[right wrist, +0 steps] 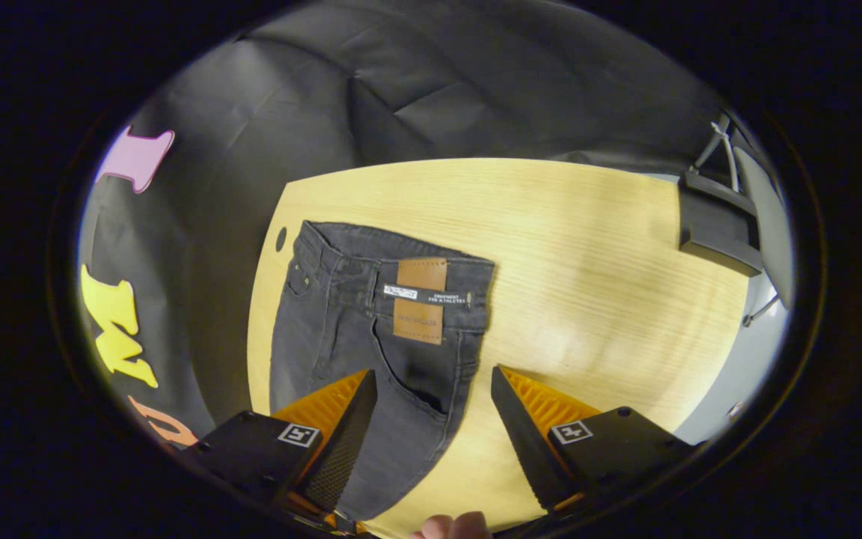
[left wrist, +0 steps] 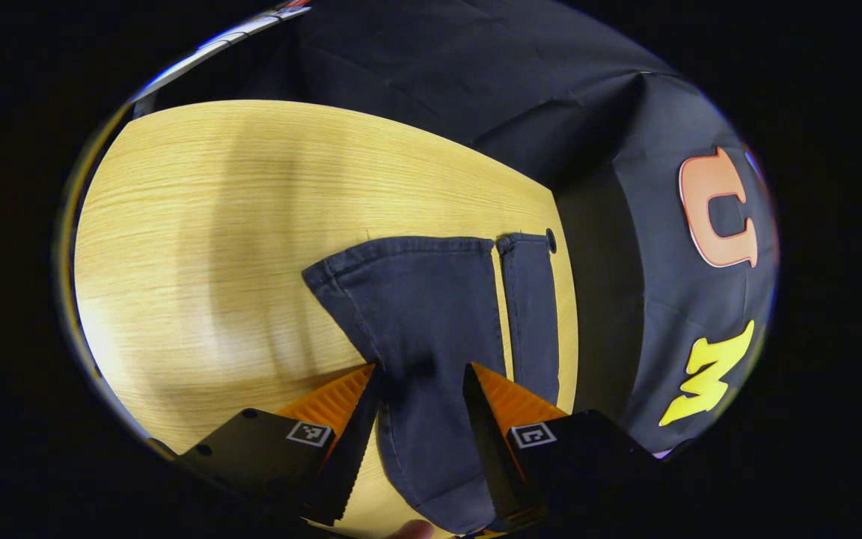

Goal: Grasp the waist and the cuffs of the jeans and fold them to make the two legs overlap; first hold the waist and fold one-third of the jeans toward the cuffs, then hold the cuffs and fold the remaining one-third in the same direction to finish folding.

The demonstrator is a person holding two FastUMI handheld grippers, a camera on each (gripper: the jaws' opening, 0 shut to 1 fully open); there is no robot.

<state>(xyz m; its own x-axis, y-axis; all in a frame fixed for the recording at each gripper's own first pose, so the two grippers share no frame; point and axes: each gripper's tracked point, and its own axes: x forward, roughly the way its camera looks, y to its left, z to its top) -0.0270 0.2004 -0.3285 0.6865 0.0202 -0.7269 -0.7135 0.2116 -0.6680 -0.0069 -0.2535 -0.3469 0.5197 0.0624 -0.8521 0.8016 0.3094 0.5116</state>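
Note:
Dark denim jeans lie flat on the wooden table (left wrist: 199,247). In the left gripper view their leg end shows: one wide leg (left wrist: 416,299) with its cuff hem away from me, and a narrow strip of the other leg (left wrist: 532,314) beside it on the right. My left gripper (left wrist: 420,374) is open, its fingers standing either side of the wide leg. In the right gripper view the waist end (right wrist: 371,314) shows, with a brown leather patch (right wrist: 421,299) on the waistband. My right gripper (right wrist: 433,378) is open over the seat, near the jeans' right edge.
The table's edge runs close beside the jeans, with a small round hole (right wrist: 281,238) near the waistband corner. Black cloth hangs beyond that edge. A black stand (right wrist: 715,224) sits off the table's far right. Bare wood (right wrist: 610,284) spreads right of the jeans.

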